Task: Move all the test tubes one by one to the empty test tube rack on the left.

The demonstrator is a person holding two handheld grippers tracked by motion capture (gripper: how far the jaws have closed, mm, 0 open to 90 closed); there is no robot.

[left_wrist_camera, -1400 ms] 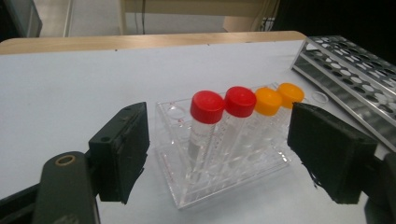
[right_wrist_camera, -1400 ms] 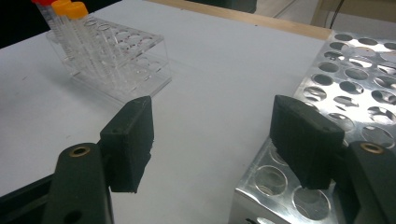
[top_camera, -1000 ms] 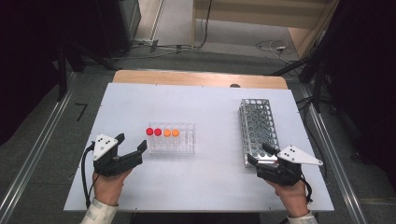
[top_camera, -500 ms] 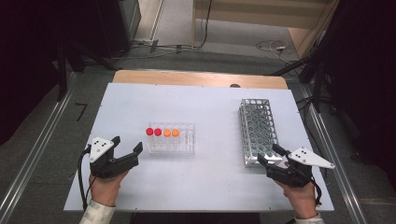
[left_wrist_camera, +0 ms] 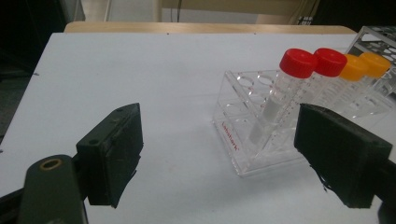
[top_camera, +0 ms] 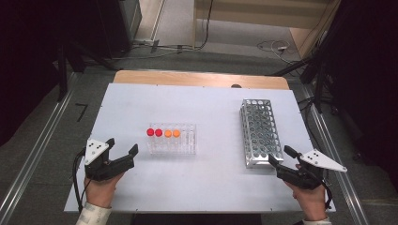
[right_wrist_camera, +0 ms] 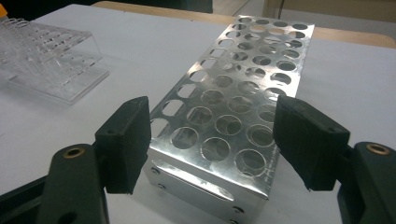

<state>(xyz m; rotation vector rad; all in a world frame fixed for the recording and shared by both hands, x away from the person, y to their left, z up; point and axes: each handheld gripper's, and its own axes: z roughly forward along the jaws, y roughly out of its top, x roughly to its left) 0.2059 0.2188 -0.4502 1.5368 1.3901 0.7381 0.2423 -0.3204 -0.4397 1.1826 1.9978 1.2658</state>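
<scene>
Smooth white tabletop (top_camera: pixel 211 112), clear acrylic rack (top_camera: pixel 172 139) with red and orange capped tubes at centre-left, left gripper (top_camera: pixel 123 149) jaws apart and empty just beside it, perforated shiny metal rack (top_camera: pixel 259 131) near the right edge, right gripper (top_camera: pixel 280 156) jaws apart at its near end, bare surface between the racks.

You are working in a lab set up for recording. In front of you a white rectangular table (top_camera: pixel 211 108) carries lab ware: a clear plastic tube rack (top_camera: pixel 172 139) holding capped sample tubes, two with red caps (top_camera: pixel 154 132) and two with orange caps (top_camera: pixel 172 133), and a perforated shiny metal tube rack (top_camera: pixel 261 132) standing bare. Around the table you have a grey floor with aluminium rails (top_camera: pixel 35 157), loose cables (top_camera: pixel 272 47) and dark curtained sides, which mark it as a test cell, not a home or shop.
</scene>
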